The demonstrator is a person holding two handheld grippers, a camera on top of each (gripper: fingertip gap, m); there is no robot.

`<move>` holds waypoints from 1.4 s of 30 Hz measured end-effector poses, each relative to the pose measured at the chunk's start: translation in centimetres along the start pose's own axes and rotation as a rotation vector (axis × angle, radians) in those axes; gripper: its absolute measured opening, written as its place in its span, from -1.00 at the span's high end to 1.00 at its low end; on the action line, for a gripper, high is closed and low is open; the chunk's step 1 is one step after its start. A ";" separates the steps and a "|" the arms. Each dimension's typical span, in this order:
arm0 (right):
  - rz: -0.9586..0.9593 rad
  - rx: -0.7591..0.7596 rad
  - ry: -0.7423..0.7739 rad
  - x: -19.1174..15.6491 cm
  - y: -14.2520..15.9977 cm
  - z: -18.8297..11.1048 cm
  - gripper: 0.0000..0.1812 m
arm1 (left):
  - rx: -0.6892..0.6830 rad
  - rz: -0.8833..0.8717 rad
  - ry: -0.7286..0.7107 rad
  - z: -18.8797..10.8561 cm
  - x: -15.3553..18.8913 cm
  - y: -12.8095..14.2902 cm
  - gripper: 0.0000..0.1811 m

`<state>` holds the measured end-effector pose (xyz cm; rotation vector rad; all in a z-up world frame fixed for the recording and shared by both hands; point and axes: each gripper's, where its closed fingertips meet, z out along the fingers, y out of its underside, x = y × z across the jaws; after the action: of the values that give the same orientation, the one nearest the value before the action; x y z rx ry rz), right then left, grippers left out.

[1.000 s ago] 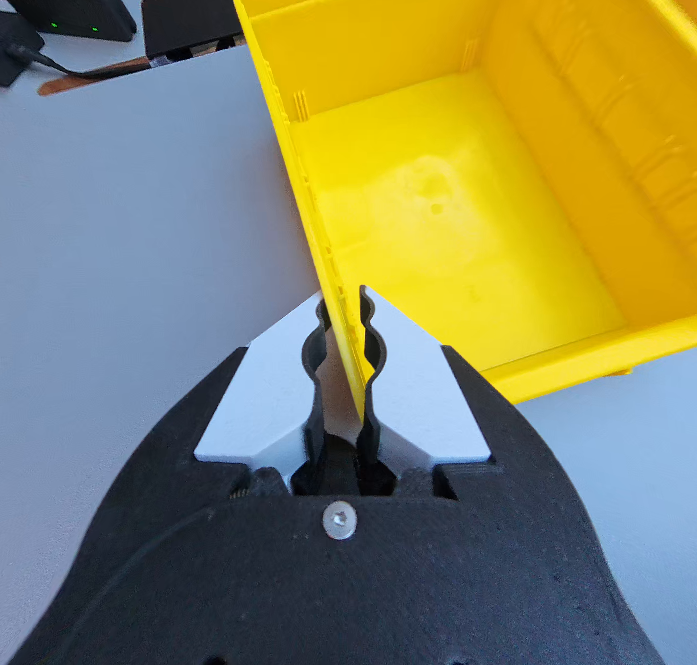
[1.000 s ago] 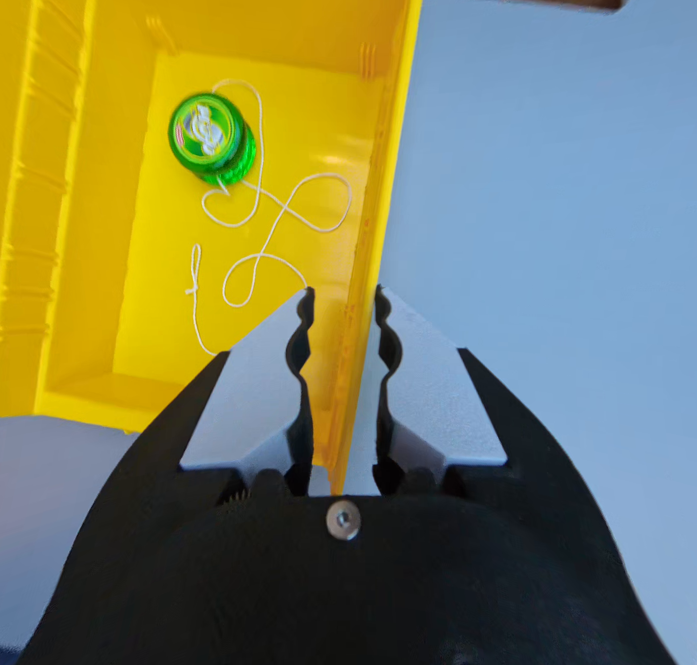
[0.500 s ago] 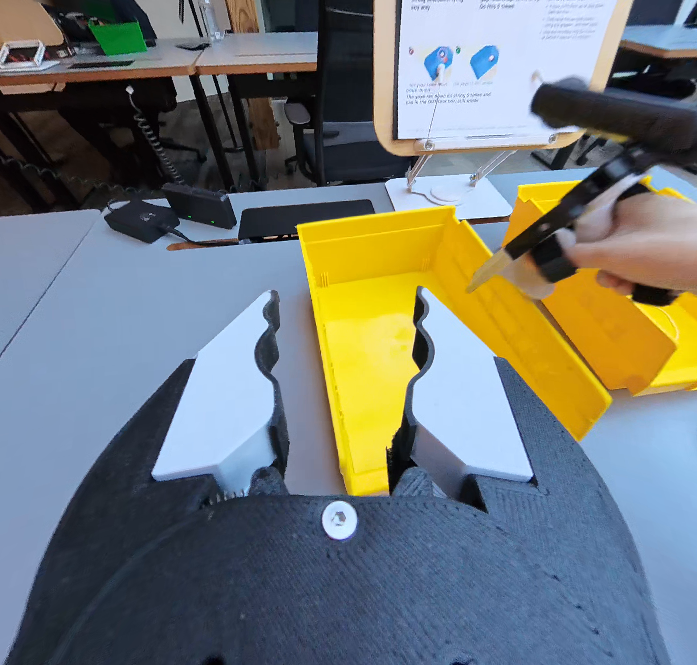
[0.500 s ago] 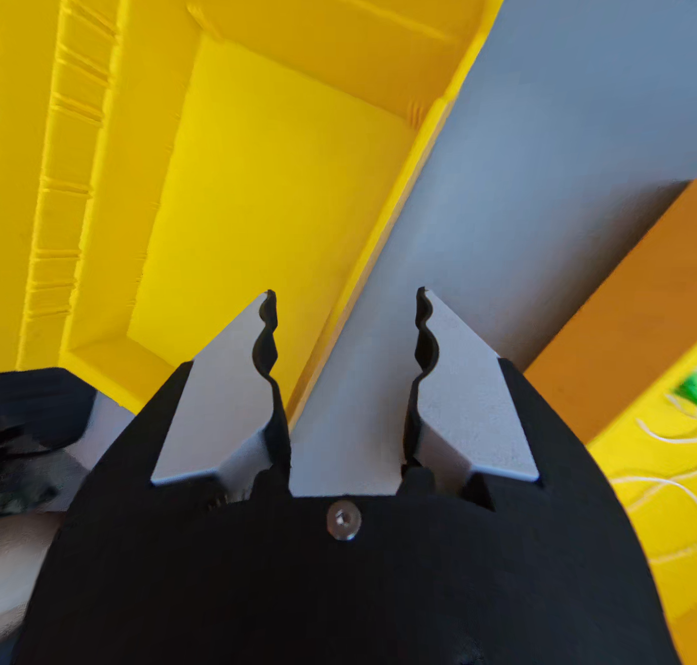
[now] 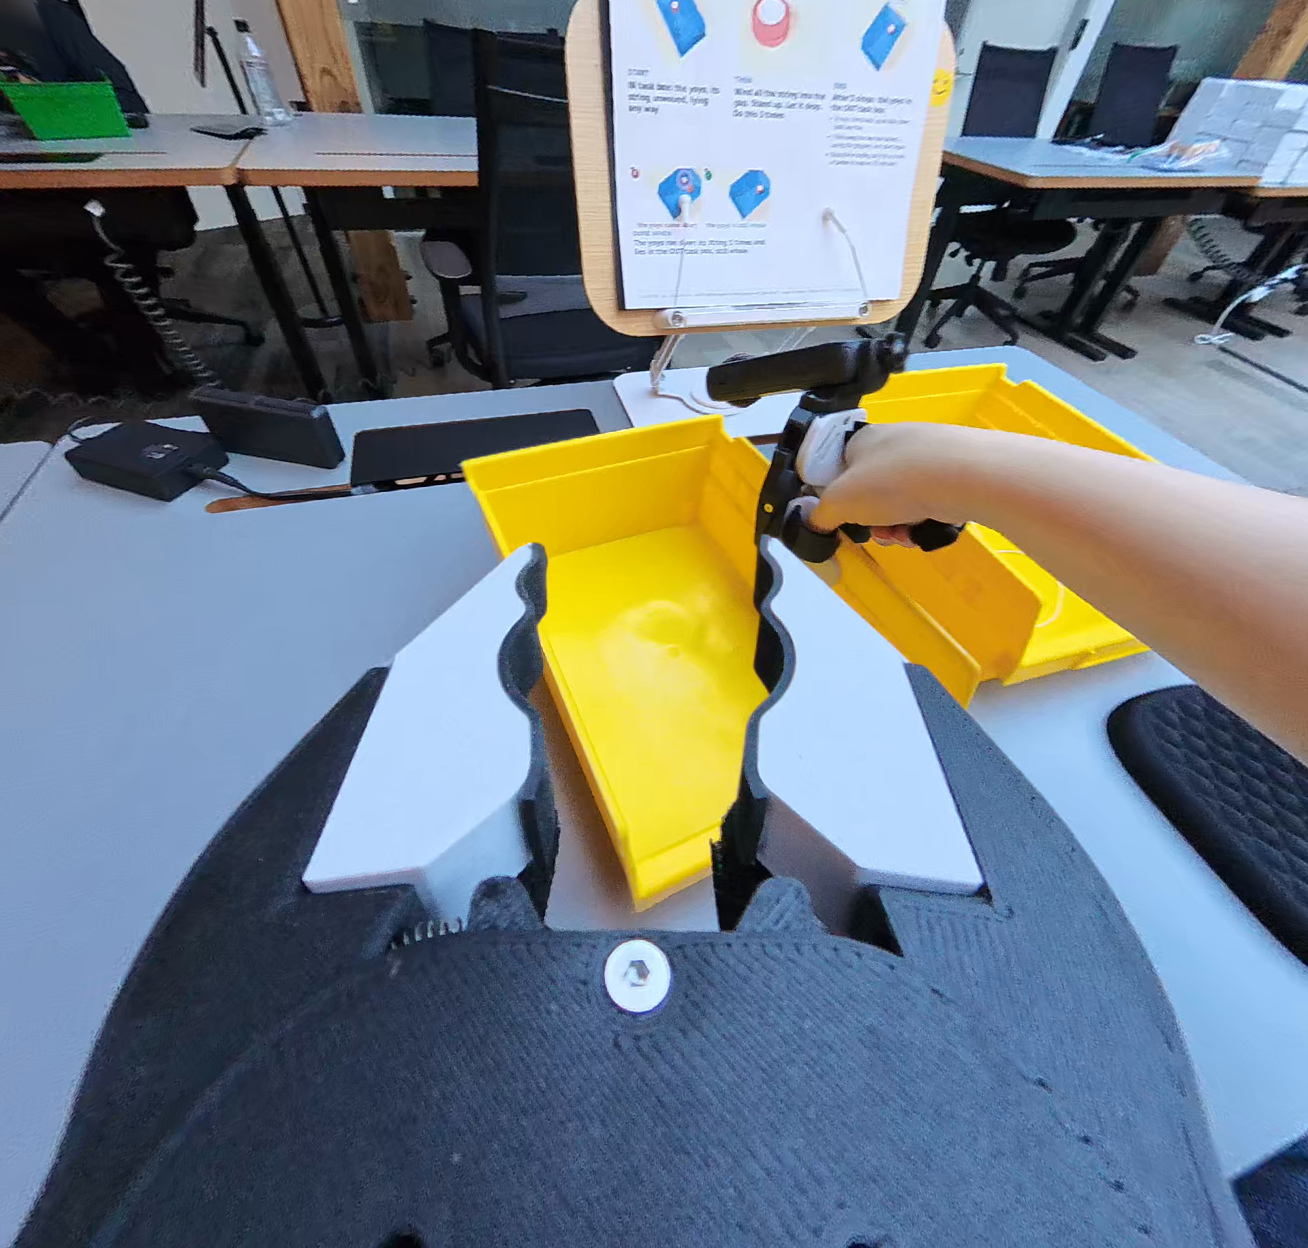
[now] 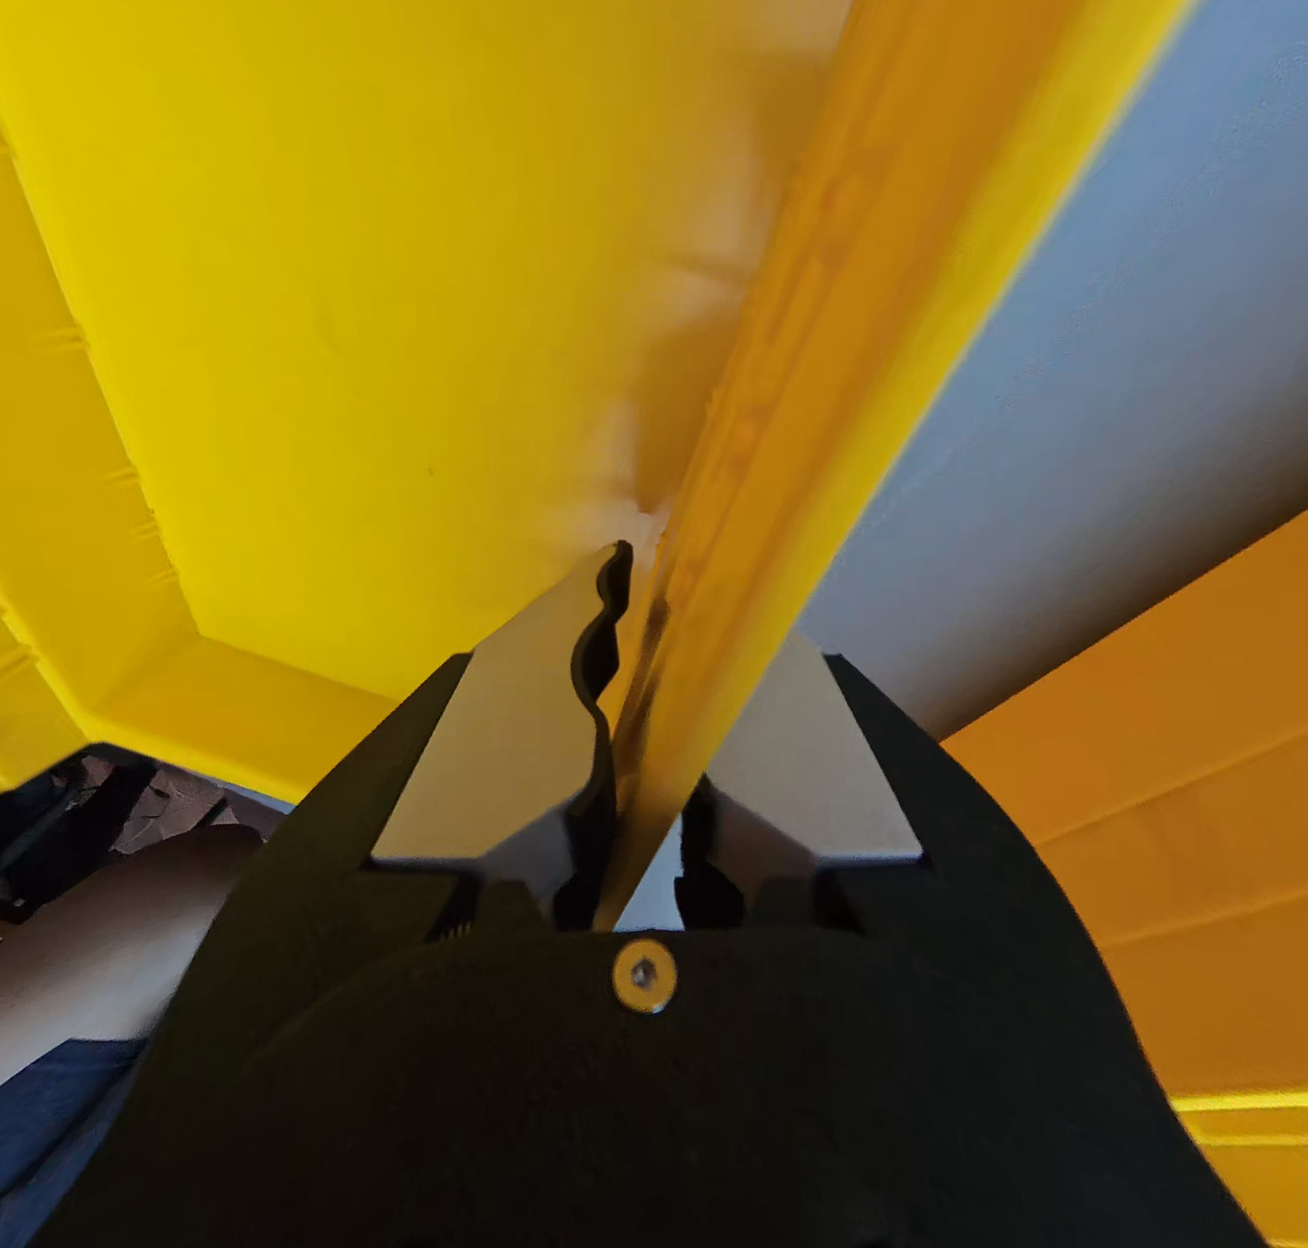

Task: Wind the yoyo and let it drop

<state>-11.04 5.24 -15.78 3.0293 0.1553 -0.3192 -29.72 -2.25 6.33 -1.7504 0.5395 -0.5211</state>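
Tongs: your right (image 6: 658, 655) seem clamped on the empty yellow plastic bin's wall (image 6: 800, 379), left (image 5: 647, 595) wide; fetch the yoyo next.

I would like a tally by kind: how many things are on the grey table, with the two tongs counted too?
Yellow bins: 2
Black devices at the far edge: 3
Paper stand: 1
Tongs: 2
Total: 8
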 end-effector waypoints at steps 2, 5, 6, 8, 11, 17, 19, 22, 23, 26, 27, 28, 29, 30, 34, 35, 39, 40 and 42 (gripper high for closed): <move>-0.031 -0.019 0.028 0.7 0.0 0.0 1.00 | 0.003 -0.008 0.014 -0.7 0.4 0.0 0.30; -0.038 -0.087 0.064 1.2 0.6 -0.5 0.98 | 0.017 -0.015 0.004 -2.3 0.3 -0.4 0.26; -0.052 -0.109 0.094 1.4 0.8 -0.9 0.99 | 0.035 -0.017 -0.002 -3.0 0.2 -0.8 0.26; -0.090 -0.141 0.119 1.1 1.0 -2.0 0.98 | 0.073 -0.016 -0.024 -4.3 0.0 -1.7 0.26; -0.129 -0.150 0.097 -0.2 0.7 -5.3 0.98 | 0.127 -0.009 -0.059 -6.0 -0.2 -3.2 0.26; -0.155 -0.053 0.090 2.3 1.2 -17.9 1.00 | 0.386 -0.001 -0.114 -8.1 0.9 -7.1 0.25; -0.114 -0.003 0.084 5.9 2.7 -22.3 0.99 | 0.407 -0.019 -0.091 -7.5 1.6 -7.3 0.16; -0.013 0.046 0.105 13.3 6.8 -27.4 1.00 | 0.389 -0.080 0.037 -5.0 3.7 -7.2 0.14; 0.036 0.068 0.113 16.2 8.4 -28.7 0.99 | 0.353 -0.102 0.099 -3.4 4.7 -6.8 0.15; 0.209 0.125 0.127 25.0 14.1 -30.7 0.99 | 0.109 -0.122 0.293 3.6 8.9 -3.5 0.16; 0.268 0.130 0.129 27.8 16.3 -30.7 0.99 | 0.006 -0.106 0.346 6.4 10.6 -1.7 0.20; 0.327 0.129 0.126 30.4 18.6 -30.3 0.99 | -0.112 -0.090 0.381 9.3 12.1 0.5 0.21; 0.380 0.124 0.122 32.8 20.9 -29.6 1.00 | -0.230 -0.087 0.413 12.1 13.6 2.7 0.19; 0.431 0.117 0.114 35.0 23.1 -28.6 0.99 | -0.333 -0.110 0.466 14.3 15.3 4.5 0.17; 0.627 0.095 0.050 41.3 30.7 -23.2 0.99 | -0.600 -0.181 0.596 19.4 19.9 8.1 0.22; 0.654 0.086 0.034 42.3 32.2 -21.8 0.99 | -0.649 -0.133 0.575 20.3 20.2 8.8 0.22; 0.726 0.042 -0.008 45.2 36.2 -17.0 0.99 | -0.772 -0.047 0.531 22.5 21.7 10.4 0.21; 0.739 0.032 -0.012 45.6 36.7 -16.0 0.99 | -0.818 -0.023 0.514 22.9 21.8 11.0 0.21; 0.750 0.017 -0.013 46.3 37.2 -14.5 0.99 | -0.922 0.058 0.466 23.6 21.6 12.7 0.22</move>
<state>41.07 -25.91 -8.50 2.8279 -0.9528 -0.2616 0.51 -0.04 -9.92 -2.4722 1.3042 -0.7061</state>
